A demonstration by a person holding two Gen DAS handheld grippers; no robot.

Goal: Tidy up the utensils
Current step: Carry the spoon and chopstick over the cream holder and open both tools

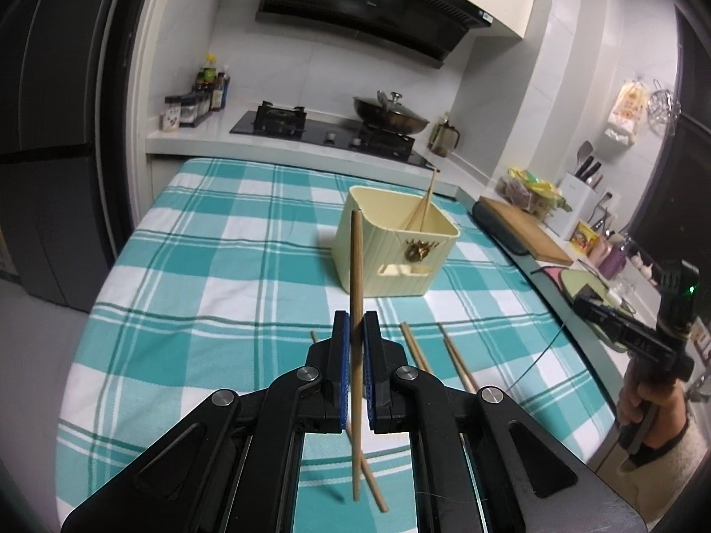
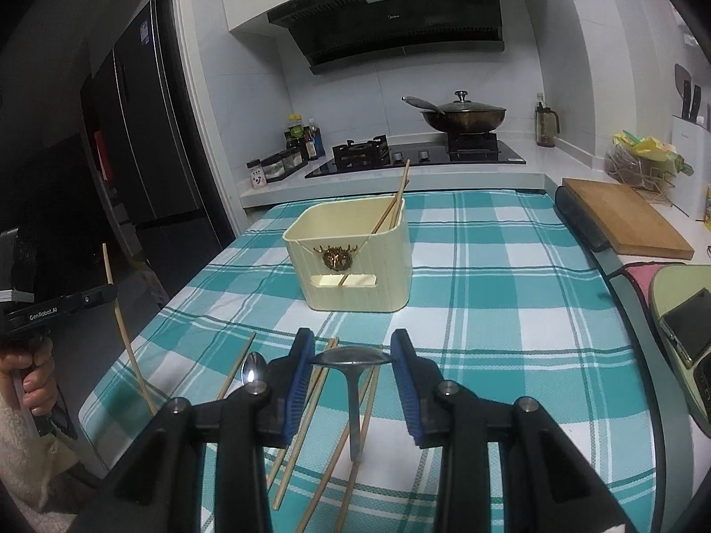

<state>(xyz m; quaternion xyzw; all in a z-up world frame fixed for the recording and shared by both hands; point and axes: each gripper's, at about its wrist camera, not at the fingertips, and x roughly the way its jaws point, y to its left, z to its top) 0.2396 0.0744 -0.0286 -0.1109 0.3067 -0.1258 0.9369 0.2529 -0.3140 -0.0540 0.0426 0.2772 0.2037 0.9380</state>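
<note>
My left gripper (image 1: 354, 328) is shut on a wooden chopstick (image 1: 356, 275), held nearly upright above the checked tablecloth; it also shows at the left edge of the right wrist view (image 2: 116, 306). A cream utensil box (image 1: 395, 244) stands ahead with chopsticks (image 1: 424, 202) leaning inside; it also shows in the right wrist view (image 2: 351, 253). My right gripper (image 2: 353, 346) is open above a metal ladle-like spoon (image 2: 353, 362) lying between its fingers. Several chopsticks (image 2: 306, 413) and a small spoon (image 2: 253, 371) lie on the cloth below.
Loose chopsticks (image 1: 457, 362) lie on the cloth right of my left gripper. A cutting board (image 2: 622, 217) and phone (image 2: 684, 324) sit on the counter to the right. A stove with a wok (image 2: 462, 117) is behind the table. A fridge (image 2: 133, 142) stands left.
</note>
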